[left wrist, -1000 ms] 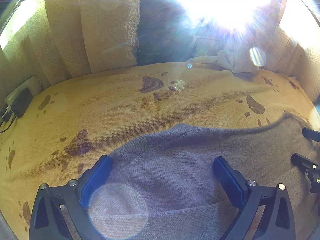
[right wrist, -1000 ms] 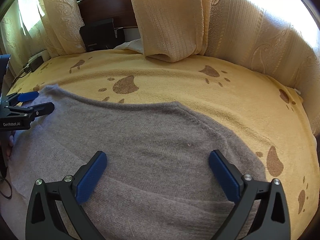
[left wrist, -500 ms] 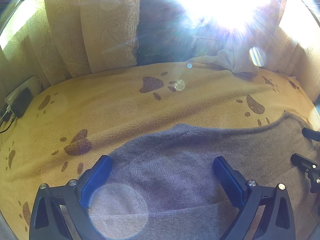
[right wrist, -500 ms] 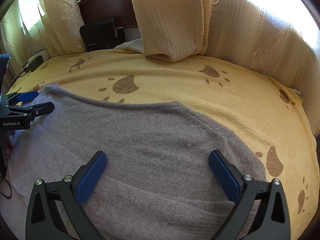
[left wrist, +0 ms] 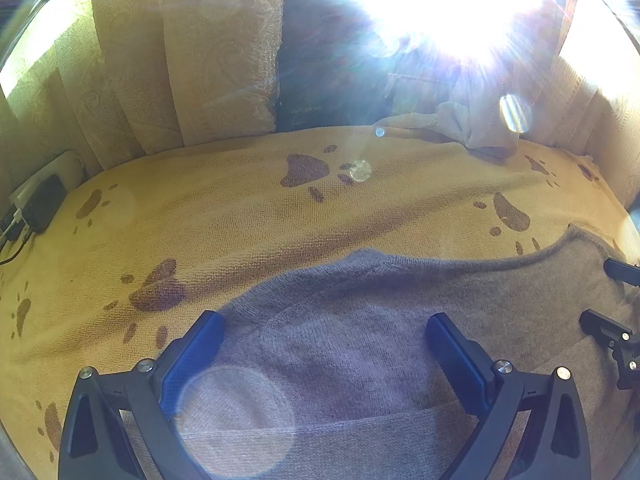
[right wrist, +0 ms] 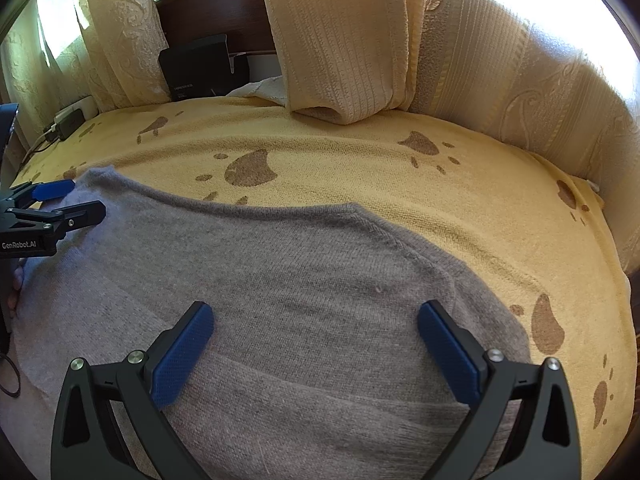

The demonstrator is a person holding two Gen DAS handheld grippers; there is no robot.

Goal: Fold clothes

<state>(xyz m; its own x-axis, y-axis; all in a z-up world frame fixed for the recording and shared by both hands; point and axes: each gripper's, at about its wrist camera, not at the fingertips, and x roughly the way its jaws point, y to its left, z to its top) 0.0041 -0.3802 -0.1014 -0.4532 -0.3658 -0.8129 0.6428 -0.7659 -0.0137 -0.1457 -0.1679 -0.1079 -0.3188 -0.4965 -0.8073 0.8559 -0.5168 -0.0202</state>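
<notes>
A grey knitted sweater (left wrist: 360,320) (right wrist: 280,272) lies spread flat on a yellow blanket with brown paw prints (left wrist: 240,216) (right wrist: 360,176). My left gripper (left wrist: 324,352) hovers over the sweater's left part, open, nothing between its blue pads. My right gripper (right wrist: 316,344) is also open above the sweater's right part, and empty. The right gripper's black fingers (left wrist: 612,328) show at the left wrist view's right edge. The left gripper (right wrist: 56,204) appears at the right wrist view's left edge over the sweater's far corner. A fold line crosses the sweater near both cameras.
Cream patterned curtains (right wrist: 344,40) hang at the back and right side. A dark box (right wrist: 196,68) and a crumpled pale cloth (left wrist: 472,124) sit at the far edge. A power strip with cables (left wrist: 36,200) lies at the left. Strong sun glare washes out the left wrist view's top.
</notes>
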